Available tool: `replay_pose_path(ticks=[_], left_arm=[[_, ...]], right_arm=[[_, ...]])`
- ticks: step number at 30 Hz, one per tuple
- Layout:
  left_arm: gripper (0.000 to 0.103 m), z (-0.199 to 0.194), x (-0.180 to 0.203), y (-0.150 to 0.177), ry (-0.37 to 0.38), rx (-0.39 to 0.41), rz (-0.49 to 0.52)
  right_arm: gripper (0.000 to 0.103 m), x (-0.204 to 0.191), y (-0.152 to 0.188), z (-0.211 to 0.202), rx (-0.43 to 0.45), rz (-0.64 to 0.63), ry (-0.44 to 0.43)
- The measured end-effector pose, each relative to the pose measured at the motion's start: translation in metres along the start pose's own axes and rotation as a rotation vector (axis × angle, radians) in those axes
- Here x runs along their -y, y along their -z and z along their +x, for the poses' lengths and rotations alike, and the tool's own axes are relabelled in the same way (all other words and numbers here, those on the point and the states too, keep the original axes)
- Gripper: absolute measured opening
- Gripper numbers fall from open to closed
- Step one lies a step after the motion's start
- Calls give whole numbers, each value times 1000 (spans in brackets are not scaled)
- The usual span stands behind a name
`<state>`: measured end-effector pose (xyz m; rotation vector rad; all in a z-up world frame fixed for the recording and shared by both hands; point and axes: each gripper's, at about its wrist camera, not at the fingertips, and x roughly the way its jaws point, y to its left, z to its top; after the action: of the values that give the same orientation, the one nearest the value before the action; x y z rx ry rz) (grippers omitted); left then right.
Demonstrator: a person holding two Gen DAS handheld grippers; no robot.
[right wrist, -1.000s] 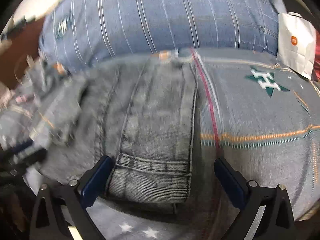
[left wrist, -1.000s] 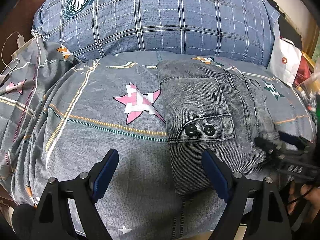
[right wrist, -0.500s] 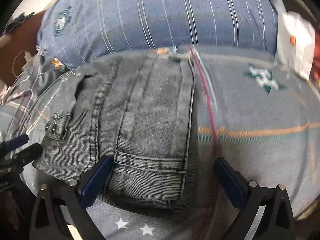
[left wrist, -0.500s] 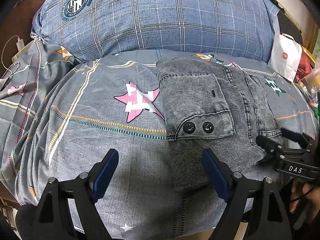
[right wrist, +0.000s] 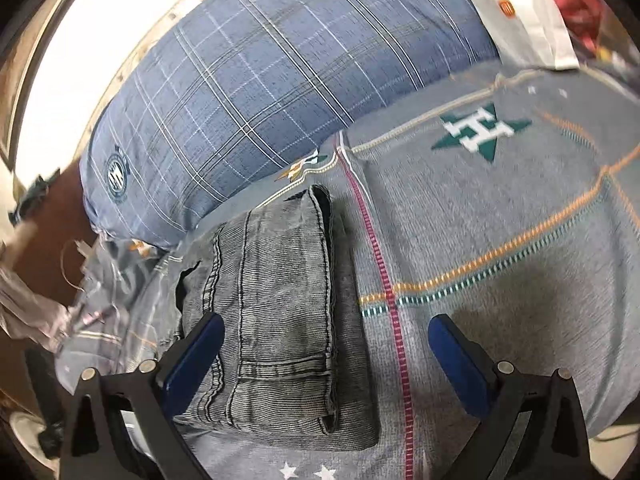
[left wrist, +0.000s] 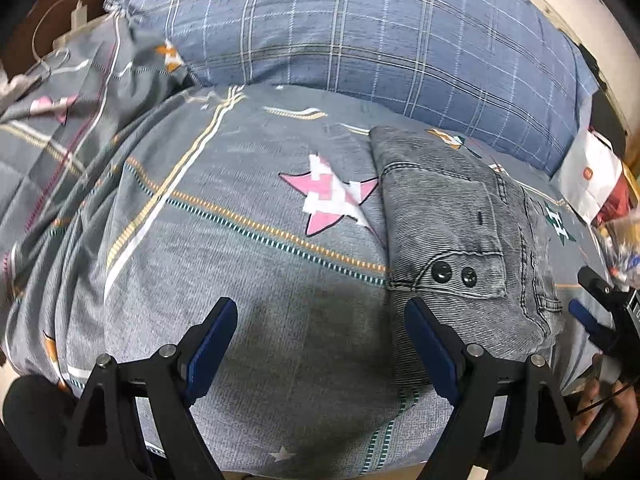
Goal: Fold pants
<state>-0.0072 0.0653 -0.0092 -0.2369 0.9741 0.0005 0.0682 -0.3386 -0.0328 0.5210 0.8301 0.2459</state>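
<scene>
Grey denim pants lie folded into a compact stack on the grey patterned bedspread; a pocket flap with two black snaps faces up. In the right wrist view the stack lies flat with its hem end nearest. My left gripper is open and empty, to the left of the stack, with its right finger at the stack's near corner. My right gripper is open and empty, near the hem end. It also shows at the right edge of the left wrist view.
A large blue plaid pillow lies behind the pants. A white paper bag and red items stand at the far right. A rumpled quilt and a white cable lie at the left. The bed's near edge is just below both grippers.
Both grippers have drawn back from the folded pants. The left view has swung left, the right view has tilted and pulled away. The pants stack stays in place.
</scene>
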Motion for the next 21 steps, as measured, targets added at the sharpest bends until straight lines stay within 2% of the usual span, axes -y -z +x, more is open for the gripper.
replay_pose_path(ticks=[7, 10, 15, 19, 21], left_arm=[[86, 4, 6, -4, 22, -7, 11], [86, 3, 5, -7, 53, -8, 11], [86, 14, -2, -26, 201, -35, -34], [86, 30, 4, -46, 295, -61, -46], [86, 38, 8, -54, 332, -76, -65]], right_arm=[[103, -8, 6, 6, -30, -36, -42], [103, -7, 10, 12, -73, -17, -91], [103, -15, -5, 24, -184, 13, -196], [103, -18, -32, 36, -210, 17, -189], [103, -14, -42, 51, -261, 52, -208]])
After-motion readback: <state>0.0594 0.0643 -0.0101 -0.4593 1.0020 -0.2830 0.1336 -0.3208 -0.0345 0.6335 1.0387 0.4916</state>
